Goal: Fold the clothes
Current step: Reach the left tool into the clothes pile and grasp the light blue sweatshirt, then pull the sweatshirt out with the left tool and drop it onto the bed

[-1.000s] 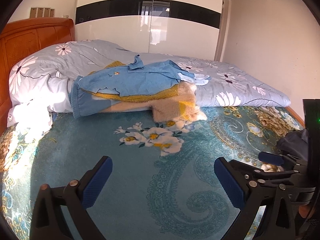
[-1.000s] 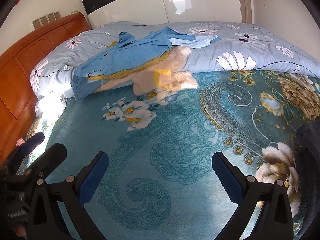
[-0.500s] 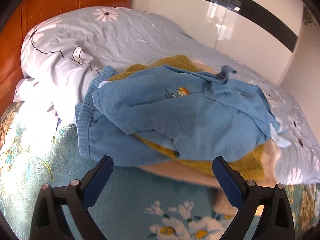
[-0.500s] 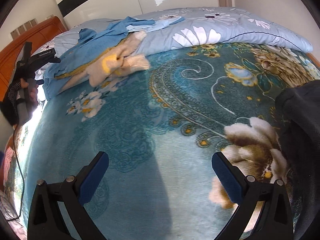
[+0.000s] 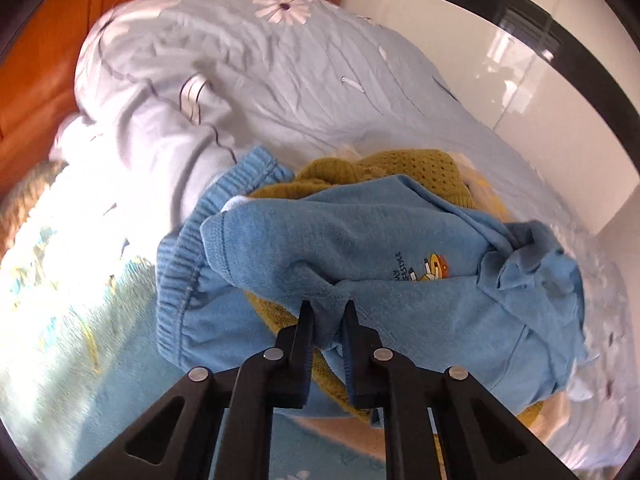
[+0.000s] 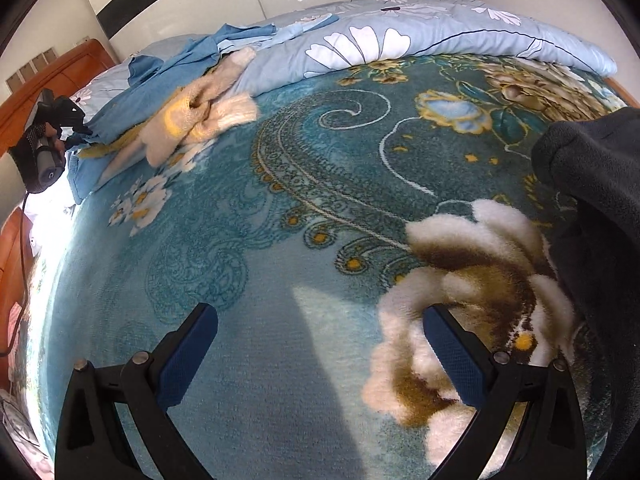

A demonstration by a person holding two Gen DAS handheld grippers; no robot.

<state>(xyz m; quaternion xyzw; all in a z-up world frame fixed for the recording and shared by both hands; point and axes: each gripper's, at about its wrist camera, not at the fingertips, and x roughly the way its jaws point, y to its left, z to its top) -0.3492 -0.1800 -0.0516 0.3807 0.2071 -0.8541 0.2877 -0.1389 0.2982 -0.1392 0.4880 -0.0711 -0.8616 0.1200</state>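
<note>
A heap of clothes lies against the rolled quilt: a blue top with a small chest print (image 5: 380,248), a mustard knit (image 5: 400,164) under it, and blue trousers with a ribbed waistband (image 5: 188,272). My left gripper (image 5: 328,308) is closing, and a fold of the blue top's lower edge is pinched between its pads. From the right wrist view the heap (image 6: 188,68) sits far left, with a cream fuzzy garment (image 6: 208,116) spilling out and the left gripper (image 6: 76,136) at its end. My right gripper (image 6: 320,332) hovers open over the blanket, holding nothing.
A teal floral blanket (image 6: 280,200) covers the bed. The pale blue daisy quilt (image 6: 400,40) runs along the far side, below an orange wooden headboard (image 5: 32,80). A dark fleece garment (image 6: 592,200) lies at the right. White wardrobe doors (image 5: 520,40) stand behind.
My left gripper swung across to the clothes heap and went from wide open to pinching the blue top. The right gripper dropped closer to the blanket, still open.
</note>
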